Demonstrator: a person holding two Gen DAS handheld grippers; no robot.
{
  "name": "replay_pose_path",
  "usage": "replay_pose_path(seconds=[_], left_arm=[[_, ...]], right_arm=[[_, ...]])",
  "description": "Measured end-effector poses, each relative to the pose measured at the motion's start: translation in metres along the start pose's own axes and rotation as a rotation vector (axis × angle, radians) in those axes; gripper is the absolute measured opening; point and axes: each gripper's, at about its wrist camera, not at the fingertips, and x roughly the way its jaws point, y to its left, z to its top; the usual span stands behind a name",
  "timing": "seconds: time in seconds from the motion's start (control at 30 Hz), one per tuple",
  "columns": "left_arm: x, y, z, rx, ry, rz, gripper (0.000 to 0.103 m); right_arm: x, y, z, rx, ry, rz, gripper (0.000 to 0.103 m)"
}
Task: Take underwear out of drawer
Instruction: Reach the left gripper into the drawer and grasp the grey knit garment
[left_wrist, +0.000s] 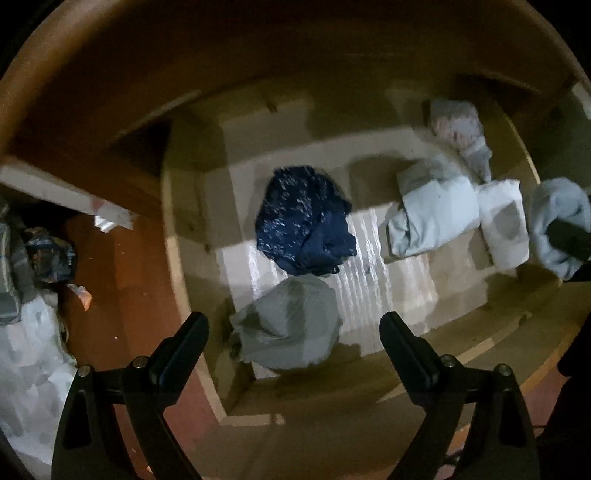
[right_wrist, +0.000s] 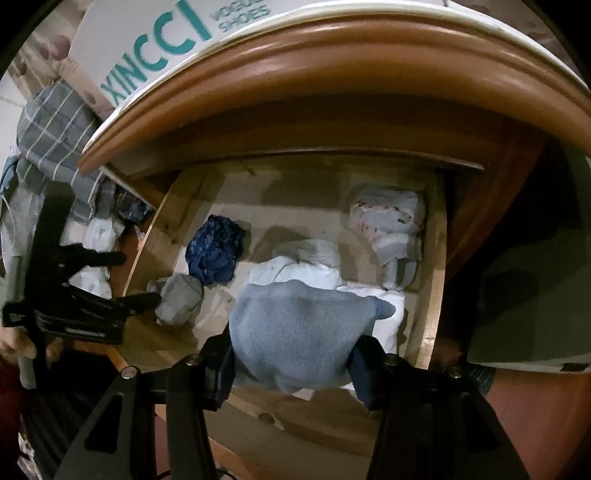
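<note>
Two tongs work the drawer (left_wrist: 192, 236): right tongs (right_wrist: 291, 354) clamped on blue-grey underwear (right_wrist: 295, 332), left tongs (left_wrist: 295, 332), apart, should centre over the grey bundle (left_wrist: 288, 325) at lower centre before pinching

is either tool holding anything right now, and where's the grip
The right tool is clamped on the grey-blue garment, gripping its near end. The left tool is open over the grey bundle, holding nothing.

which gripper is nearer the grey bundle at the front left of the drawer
Left. The left gripper hangs open directly over the grey bundle; the right gripper, across the drawer, grips a blue-grey garment.
</note>
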Motion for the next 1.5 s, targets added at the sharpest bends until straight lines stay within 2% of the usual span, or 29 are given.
replay_pose_path(seconds=[0.1,0.33,0.57,0.67,0.73,0.83,0.97,1.03,1.3,1.4,1.5], left_arm=[[0.014,0.001,0.005,0.002,0.051,-0.032,0.089],[0.04,-0.008,0.013,0.064,0.145,-0.029,0.089],[0.06,-0.01,0.021,0.058,0.22,-0.042,0.088],[0.067,-0.008,0.023,0.058,0.249,-0.044,0.077],[0.075,-0.006,0.022,0.046,0.297,-0.043,0.068],[0.079,-0.005,0.023,0.046,0.319,-0.051,0.066],[0.085,-0.011,0.026,0.066,0.344,-0.026,0.063],[0.087,-0.012,0.027,0.072,0.347,-0.021,0.055],[0.083,-0.009,0.036,0.022,0.31,-0.022,0.037],[0.078,-0.001,0.037,-0.006,0.285,-0.034,0.033],[0.061,0.004,0.031,-0.024,0.235,-0.076,0.033]], right_arm=[[-0.002,0.0,0.001,0.005,-0.011,0.005,0.052],[-0.009,-0.006,-0.002,0.03,-0.035,0.008,0.052],[-0.006,-0.003,-0.002,0.02,-0.033,0.008,0.052],[-0.006,-0.003,-0.001,0.019,-0.032,0.008,0.052],[-0.007,-0.003,-0.001,0.023,-0.035,0.01,0.052],[-0.009,-0.005,-0.001,0.031,-0.042,0.01,0.052],[-0.009,-0.006,-0.001,0.036,-0.041,0.009,0.052],[-0.009,-0.005,-0.001,0.034,-0.041,0.007,0.052],[-0.009,-0.005,0.0,0.038,-0.042,0.006,0.052],[-0.009,-0.006,0.0,0.041,-0.043,0.005,0.052],[-0.009,-0.007,0.0,0.044,-0.044,-0.002,0.052]])
